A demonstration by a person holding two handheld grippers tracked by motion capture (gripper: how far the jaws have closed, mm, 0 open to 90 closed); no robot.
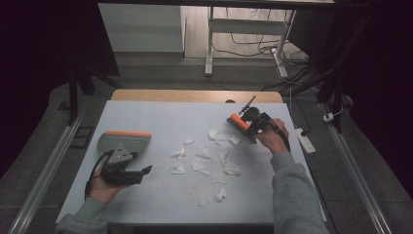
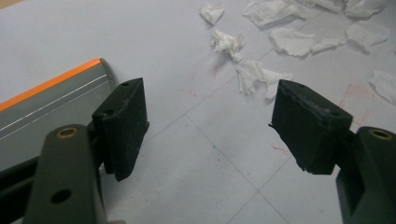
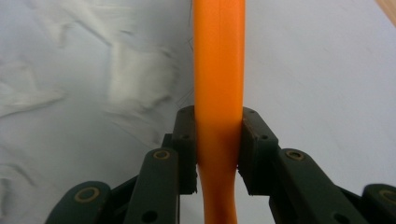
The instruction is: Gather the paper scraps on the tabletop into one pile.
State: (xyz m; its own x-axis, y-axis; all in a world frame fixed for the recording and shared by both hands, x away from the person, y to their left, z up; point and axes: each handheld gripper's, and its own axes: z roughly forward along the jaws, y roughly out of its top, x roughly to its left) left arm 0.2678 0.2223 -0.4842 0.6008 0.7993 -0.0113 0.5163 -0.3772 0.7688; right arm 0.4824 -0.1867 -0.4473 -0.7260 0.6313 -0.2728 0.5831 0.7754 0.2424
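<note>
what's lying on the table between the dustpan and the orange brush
Torn white paper scraps lie scattered on the table between the dustpan and the orange brush, which the right gripper holds; the high view shows it.

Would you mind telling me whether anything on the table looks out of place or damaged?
Torn, crumpled white paper scraps lie scattered across the middle of the table, loose and uncollected. The dustpan beside them holds none. Nothing looks broken.
</note>
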